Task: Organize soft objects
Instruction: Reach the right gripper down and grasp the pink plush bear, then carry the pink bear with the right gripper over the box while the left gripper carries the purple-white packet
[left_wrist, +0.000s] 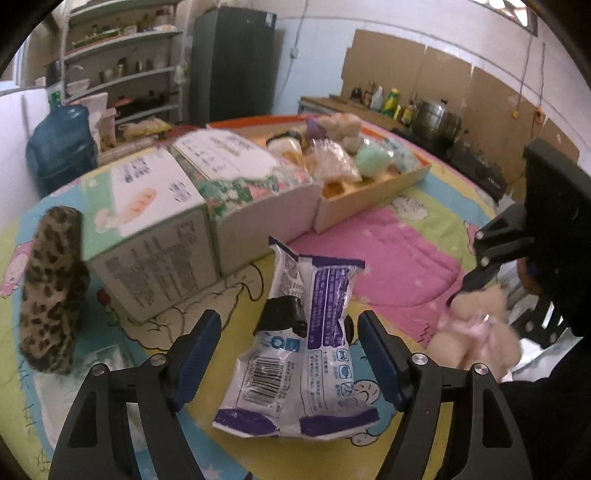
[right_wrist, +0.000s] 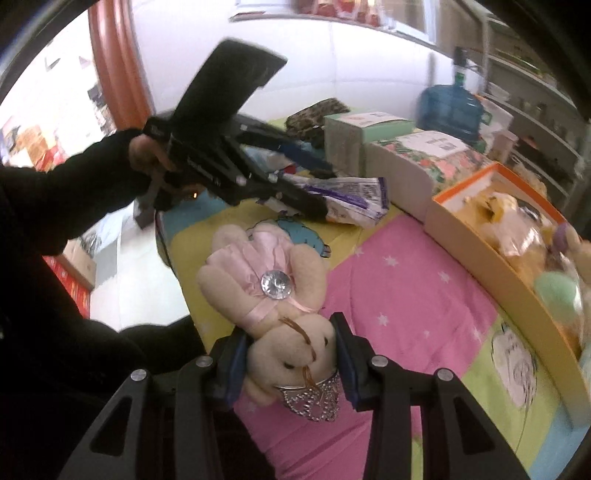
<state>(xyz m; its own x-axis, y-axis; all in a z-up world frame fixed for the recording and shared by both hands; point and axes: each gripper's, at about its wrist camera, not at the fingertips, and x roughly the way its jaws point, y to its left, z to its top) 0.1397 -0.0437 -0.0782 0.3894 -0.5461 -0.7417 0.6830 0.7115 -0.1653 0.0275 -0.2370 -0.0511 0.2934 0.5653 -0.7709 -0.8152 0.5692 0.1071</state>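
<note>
My left gripper is open, its jaws on either side of a white and purple snack packet that lies on the bright quilt; the packet also shows in the right wrist view. My right gripper is shut on the head of a beige plush bear in a pink dress with a gem and a small tiara, held above the quilt. The bear also shows at the right of the left wrist view. An orange-rimmed box with several soft items stands at the right.
Two cartons stand behind the packet, next to the orange-rimmed box. A leopard-print pouch stands at the left. A blue water jug, shelves and a dark fridge lie beyond the table.
</note>
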